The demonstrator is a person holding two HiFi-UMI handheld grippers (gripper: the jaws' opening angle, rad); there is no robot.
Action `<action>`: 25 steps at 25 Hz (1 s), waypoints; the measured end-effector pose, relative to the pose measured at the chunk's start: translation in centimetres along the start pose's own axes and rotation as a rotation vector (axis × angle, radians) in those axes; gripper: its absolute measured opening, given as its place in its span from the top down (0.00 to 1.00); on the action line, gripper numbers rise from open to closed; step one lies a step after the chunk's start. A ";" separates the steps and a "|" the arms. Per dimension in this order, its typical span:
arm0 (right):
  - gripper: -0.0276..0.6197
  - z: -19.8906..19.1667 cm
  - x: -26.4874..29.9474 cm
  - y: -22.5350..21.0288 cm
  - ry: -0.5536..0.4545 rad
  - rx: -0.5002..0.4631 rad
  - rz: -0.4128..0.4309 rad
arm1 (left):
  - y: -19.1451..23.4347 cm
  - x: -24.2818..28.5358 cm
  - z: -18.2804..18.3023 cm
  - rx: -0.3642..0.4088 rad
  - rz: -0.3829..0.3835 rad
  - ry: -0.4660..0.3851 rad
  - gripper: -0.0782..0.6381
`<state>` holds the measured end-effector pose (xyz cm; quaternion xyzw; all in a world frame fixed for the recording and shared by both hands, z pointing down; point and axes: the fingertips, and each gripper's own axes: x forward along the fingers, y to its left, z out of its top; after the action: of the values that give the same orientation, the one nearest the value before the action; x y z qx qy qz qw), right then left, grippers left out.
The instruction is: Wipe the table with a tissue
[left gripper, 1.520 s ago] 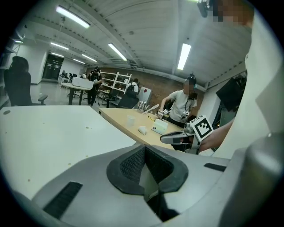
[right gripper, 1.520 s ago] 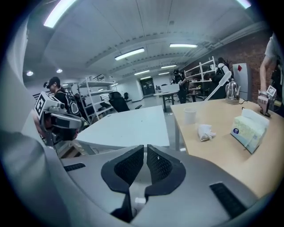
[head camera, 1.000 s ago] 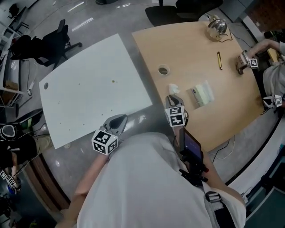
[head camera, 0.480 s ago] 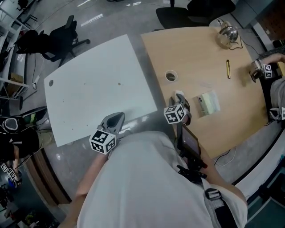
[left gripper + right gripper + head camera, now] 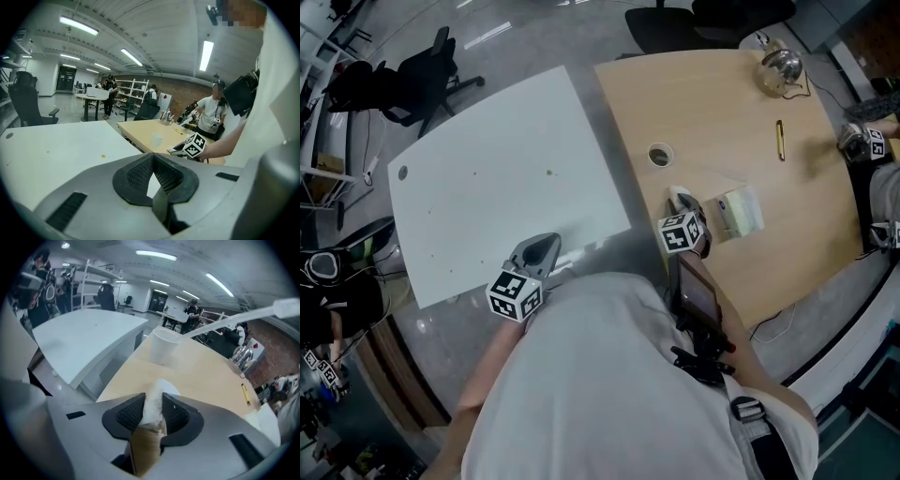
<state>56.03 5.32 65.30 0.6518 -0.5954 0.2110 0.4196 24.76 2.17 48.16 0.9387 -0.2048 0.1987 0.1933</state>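
My right gripper (image 5: pixel 679 200) hovers over the near edge of the wooden table (image 5: pixel 722 112), shut on a crumpled white tissue (image 5: pixel 676 194). In the right gripper view the tissue (image 5: pixel 161 389) is pinched between the dark pads (image 5: pixel 129 412) and bulges past the tips of that gripper (image 5: pixel 153 398). My left gripper (image 5: pixel 540 251) hangs at the near edge of the white table (image 5: pixel 478 178), its jaws closed with nothing held. In the left gripper view its tips (image 5: pixel 153 157) meet over the white tabletop (image 5: pixel 51 154).
On the wooden table stand a white paper cup (image 5: pixel 660 155), a tissue pack (image 5: pixel 739 211) just right of my right gripper, a yellow pen (image 5: pixel 781 139) and a metal kettle (image 5: pixel 780 67). Another person's grippers (image 5: pixel 865 142) work at the right edge. An office chair (image 5: pixel 412 80) stands far left.
My right gripper has carried the tissue a little farther over the wooden table, closer to the cup and pack. The left gripper has hardly moved.
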 end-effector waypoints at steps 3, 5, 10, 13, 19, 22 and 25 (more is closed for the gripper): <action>0.79 -0.4 -0.3 -1.1 -0.082 0.319 0.097 | 0.0 0.0 0.0 -0.001 -0.001 0.000 0.88; 0.79 -0.7 -0.7 -2.4 -0.142 0.582 0.155 | 0.1 0.0 0.0 -0.001 0.000 0.001 0.88; 0.80 0.7 -3.1 -4.2 -0.288 0.860 0.269 | -0.1 0.3 -0.1 -0.006 0.002 0.003 0.88; 0.80 1.9 -4.5 -2.9 -0.335 0.835 0.353 | -0.1 0.4 -0.5 -0.013 0.011 0.003 0.88; 0.80 5.5 -7.6 1.7 -0.355 0.705 0.485 | -0.3 -0.8 -0.8 -0.047 0.036 -0.004 0.88; 0.80 8.0 -8.2 4.1 -0.378 0.595 0.555 | 0.0 -1.7 -1.1 -0.065 0.065 -0.015 0.88; 0.80 10.1 -9.0 6.4 -0.407 0.506 0.644 | 0.2 -2.6 -2.0 -0.094 0.107 -0.018 0.88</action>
<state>45.87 3.03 54.59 0.5438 -0.7677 0.3372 0.0349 21.94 3.64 48.73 0.9182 -0.2654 0.1903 0.2243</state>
